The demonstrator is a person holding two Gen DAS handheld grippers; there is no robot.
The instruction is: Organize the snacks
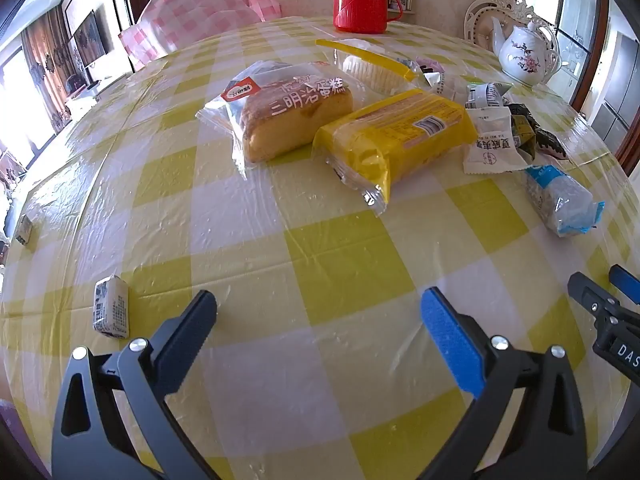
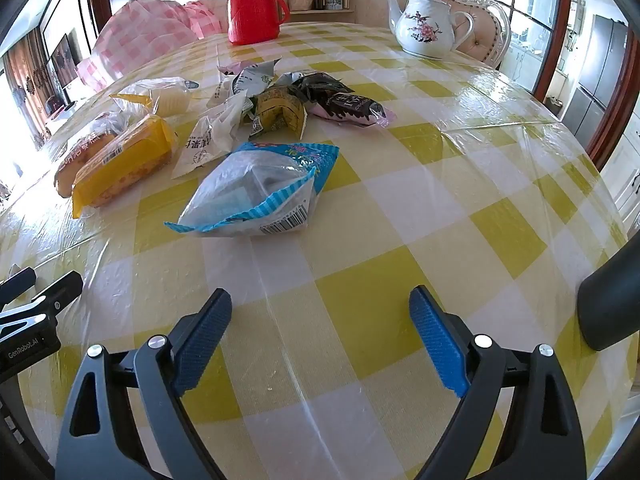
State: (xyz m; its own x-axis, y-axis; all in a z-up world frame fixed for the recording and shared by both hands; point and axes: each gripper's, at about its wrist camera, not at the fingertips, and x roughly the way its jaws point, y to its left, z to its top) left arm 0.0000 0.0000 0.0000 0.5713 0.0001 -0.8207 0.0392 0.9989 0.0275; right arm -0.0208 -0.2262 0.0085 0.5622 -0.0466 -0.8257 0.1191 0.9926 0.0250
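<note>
Grippers, left & right, jaws apart, near blue snack bag: light, crinkly, slippery; pinch sealed edge.

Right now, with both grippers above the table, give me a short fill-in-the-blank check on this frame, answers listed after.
1. Both the left gripper and the right gripper have their jaws ____.
2. The thermos at the far edge of the table is coloured ____.
3. The snack lying nearest in front of the right gripper is the ____-edged packet.
4. The yellow cake pack lies beside the sandwich cake on a ____ tablecloth.

Answers: open; red; blue; checked
</note>
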